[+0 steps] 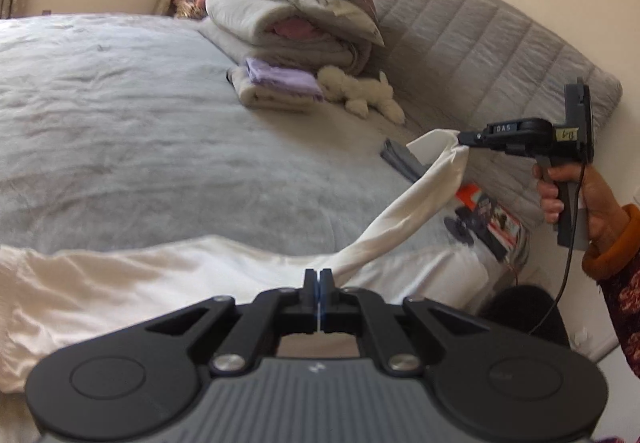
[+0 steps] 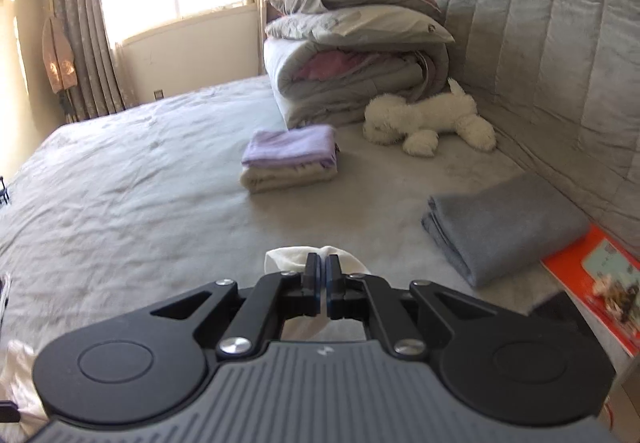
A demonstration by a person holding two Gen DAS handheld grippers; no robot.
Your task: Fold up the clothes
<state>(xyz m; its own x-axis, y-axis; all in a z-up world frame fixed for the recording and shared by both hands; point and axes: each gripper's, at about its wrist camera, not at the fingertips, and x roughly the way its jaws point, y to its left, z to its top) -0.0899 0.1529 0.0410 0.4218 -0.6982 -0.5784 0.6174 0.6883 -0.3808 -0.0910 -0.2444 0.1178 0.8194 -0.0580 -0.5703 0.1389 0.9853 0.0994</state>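
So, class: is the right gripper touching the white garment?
Touching. The left wrist view shows the right gripper pinching the white garment, whose cloth hangs from its closed tips.

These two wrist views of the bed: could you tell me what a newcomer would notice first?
First, the white garment stretched between the two shut grippers: the right gripper lifts one end above the grey bedspread, and the left gripper pinches it at the near edge. Next, the tall stack of folded quilts and pillows against the padded headboard, with a white plush dog lying beside it.
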